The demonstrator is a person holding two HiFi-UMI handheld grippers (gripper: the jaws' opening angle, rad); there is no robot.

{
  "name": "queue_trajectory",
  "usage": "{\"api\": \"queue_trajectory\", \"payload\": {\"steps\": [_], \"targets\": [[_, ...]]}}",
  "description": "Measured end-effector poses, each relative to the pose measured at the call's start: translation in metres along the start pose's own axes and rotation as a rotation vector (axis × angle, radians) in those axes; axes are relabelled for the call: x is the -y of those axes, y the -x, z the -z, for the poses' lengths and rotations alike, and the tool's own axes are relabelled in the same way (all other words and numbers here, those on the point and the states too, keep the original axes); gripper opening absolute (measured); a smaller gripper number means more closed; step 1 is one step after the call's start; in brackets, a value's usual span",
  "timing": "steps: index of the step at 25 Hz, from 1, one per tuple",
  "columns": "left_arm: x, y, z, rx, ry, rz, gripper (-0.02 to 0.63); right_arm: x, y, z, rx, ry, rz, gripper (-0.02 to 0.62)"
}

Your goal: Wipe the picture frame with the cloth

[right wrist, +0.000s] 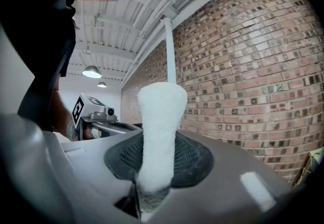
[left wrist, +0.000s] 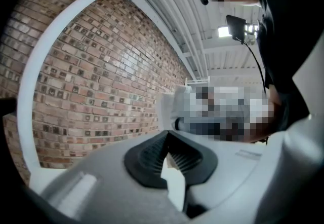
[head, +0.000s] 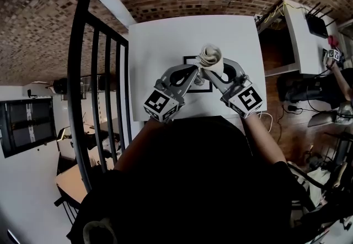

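On my far left, at 9 o'clock, stands the black metal railing (head: 96, 72). It plays no part in this job.

Next comes the left gripper (head: 194, 73), reaching in from 7 o'clock. In the left gripper view its jaws are pressed together at the tips, and I see nothing pinched between them. It sits over the left side of the thin black square picture frame (head: 204, 90). I can't tell if it touches the frame.

The frame lies on the white table (head: 165, 44), right ahead of me at 12 o'clock, partly hidden under both grippers.

Just above the frame's top right part is the rolled cream-white fluffy cloth (head: 211, 56). The right gripper (head: 215, 69), coming in from 5 o'clock, is pinching it tight, and the roll sticks up past the jaws.

I think I am at the start of a wipe: the cloth is held and sits at the frame. Next, I think the roll's end must go down onto the frame and rub along it, while the left gripper keeps the frame from sliding.
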State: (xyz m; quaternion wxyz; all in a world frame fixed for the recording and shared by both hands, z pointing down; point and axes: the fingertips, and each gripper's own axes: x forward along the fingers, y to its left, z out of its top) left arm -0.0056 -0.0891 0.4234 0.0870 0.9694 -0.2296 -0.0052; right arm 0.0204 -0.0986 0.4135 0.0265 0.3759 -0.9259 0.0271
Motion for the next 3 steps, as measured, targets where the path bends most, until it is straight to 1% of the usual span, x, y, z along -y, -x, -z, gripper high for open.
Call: {"api": "queue_trajectory", "payload": {"steps": [3], "targets": [[0.0007,-0.0004,0.0014,-0.004,0.002,0.002,0.002,-0.0040,-0.0010,-0.0015,-0.008,0.002,-0.010,0.110]]}}
